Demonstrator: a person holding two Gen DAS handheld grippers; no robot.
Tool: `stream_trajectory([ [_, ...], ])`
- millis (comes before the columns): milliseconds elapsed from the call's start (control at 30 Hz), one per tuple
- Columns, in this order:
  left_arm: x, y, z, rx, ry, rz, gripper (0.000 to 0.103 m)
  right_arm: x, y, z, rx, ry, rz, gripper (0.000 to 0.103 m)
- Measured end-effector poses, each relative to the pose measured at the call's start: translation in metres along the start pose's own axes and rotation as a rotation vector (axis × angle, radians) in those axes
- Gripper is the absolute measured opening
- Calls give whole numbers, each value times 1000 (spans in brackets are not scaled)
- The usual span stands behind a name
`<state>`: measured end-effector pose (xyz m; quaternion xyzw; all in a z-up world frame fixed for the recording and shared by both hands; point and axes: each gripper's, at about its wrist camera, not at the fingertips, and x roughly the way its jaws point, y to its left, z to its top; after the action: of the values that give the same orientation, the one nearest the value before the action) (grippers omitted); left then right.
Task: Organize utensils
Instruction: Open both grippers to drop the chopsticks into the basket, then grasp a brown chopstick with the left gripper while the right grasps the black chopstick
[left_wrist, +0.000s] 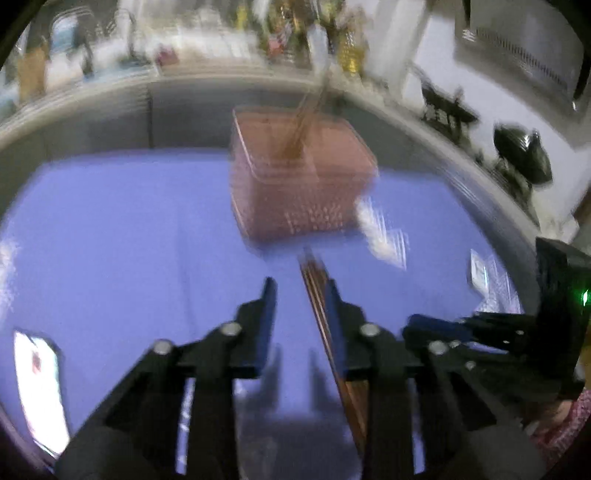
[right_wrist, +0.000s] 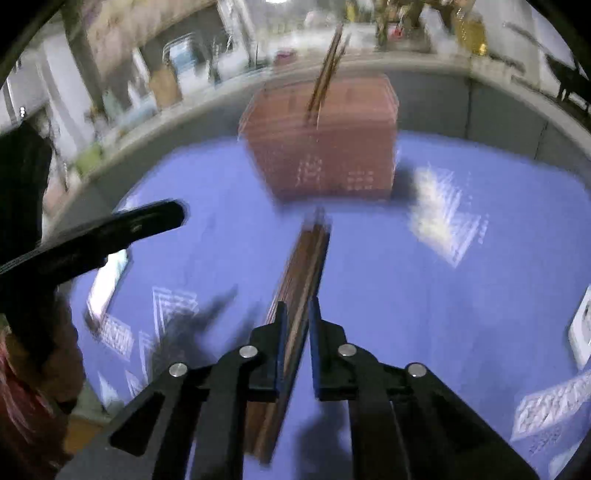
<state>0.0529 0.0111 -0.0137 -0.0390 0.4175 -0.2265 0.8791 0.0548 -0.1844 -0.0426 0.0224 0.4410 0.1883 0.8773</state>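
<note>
Left gripper (left_wrist: 301, 295): my jaws stood narrowly apart, chopsticks (left_wrist: 317, 291) against one finger.
Right gripper (right_wrist: 295, 314): I pinched chopsticks (right_wrist: 301, 273), aimed toward basket (right_wrist: 325, 147).

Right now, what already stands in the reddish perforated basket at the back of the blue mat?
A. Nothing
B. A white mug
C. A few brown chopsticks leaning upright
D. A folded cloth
C. In the right wrist view, thin brown chopsticks rise at a slant out of the reddish basket; the left wrist view shows the same, though both frames are blurred.
</note>
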Motion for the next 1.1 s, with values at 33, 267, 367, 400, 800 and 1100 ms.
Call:
stream_trajectory([
  [33,10,-1,-10,-13,34,-11,19,5,4,-12,-5,15,-3,12],
  [267,49,-16,-55,-41,167,-22,19,15,7,-43,-1,17,-109,12],
  [367,55,-22,-58,-23,178,-13,19,11,-14,-45,115,29,-50,12],
  [400,56,-23,-58,-8,170,7,19,7,-17,-46,136,11,-35,12],
  [800,71,-47,-47,118,137,217,16,4,-5,-40,134,-39,19,12],
  [1100,54,-20,-54,88,139,209,6,16,11,-44,62,-1,-19,12],
])
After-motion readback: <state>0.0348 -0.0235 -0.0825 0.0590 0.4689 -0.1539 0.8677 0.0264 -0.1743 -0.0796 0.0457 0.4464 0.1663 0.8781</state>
